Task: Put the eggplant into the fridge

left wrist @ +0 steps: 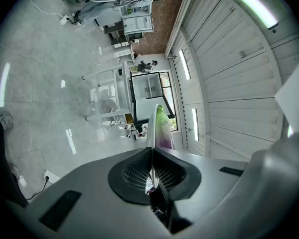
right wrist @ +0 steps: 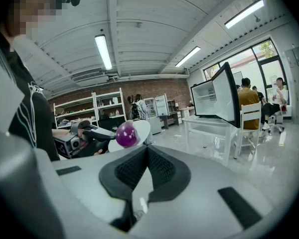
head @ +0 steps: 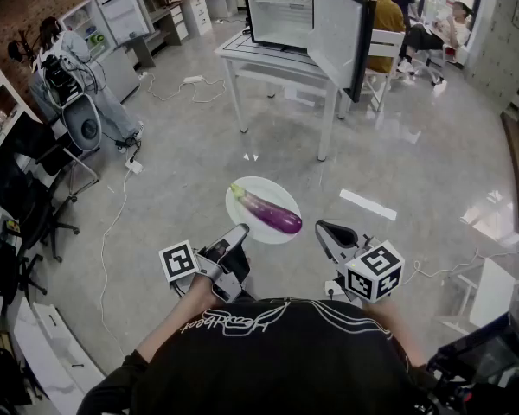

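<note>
Eggplant (head: 268,212): glossy, likely slippery, firm, fairly light. Lies loose on white plate (head: 274,188), could roll. Left gripper (head: 239,231) clamped on plate's near rim. Right gripper (head: 323,228): jaws together, empty. Best hold: thick middle.

Cursive script (head: 233,322) on black shirt (head: 277,366), not legible

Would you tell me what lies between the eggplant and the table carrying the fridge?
Nothing but bare floor separates eggplant and table, as the head view shows.
</note>
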Action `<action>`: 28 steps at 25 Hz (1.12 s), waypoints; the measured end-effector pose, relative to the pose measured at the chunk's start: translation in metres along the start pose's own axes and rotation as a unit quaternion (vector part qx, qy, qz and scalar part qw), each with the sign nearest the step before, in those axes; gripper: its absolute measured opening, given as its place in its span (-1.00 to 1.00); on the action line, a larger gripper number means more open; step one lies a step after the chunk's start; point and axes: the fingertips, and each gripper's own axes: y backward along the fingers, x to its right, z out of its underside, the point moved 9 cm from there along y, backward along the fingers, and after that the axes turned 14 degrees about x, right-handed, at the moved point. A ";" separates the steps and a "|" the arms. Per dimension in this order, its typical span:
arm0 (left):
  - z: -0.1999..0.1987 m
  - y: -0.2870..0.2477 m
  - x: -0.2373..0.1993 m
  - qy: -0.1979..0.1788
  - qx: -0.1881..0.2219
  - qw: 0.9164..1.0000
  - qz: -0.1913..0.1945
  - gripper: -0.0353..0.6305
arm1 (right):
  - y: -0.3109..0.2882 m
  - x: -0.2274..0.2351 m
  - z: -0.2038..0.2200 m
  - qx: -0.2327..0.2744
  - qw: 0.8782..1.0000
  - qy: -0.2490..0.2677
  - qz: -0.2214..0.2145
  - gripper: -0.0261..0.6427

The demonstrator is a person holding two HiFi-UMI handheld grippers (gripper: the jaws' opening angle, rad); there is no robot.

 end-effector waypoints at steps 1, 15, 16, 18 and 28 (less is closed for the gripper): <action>0.000 0.000 0.000 0.003 0.001 1.000 0.001 -0.84 | 0.000 0.000 0.000 0.000 1.000 0.001 -0.001 -0.91; -0.002 0.002 0.001 0.011 0.010 1.000 0.008 -0.84 | -0.004 -0.001 -0.006 0.010 1.000 0.026 -0.003 -0.90; -0.002 0.001 0.001 0.011 0.010 1.000 0.009 -0.84 | -0.004 0.000 -0.005 0.010 1.000 0.024 -0.005 -0.90; -0.001 0.000 0.001 0.012 0.009 1.000 0.011 -0.84 | -0.002 0.000 -0.006 0.011 1.000 0.022 -0.009 -0.90; 0.005 -0.005 0.002 0.017 0.004 1.000 0.009 -0.84 | 0.002 0.009 -0.006 0.006 1.000 0.016 -0.001 -0.90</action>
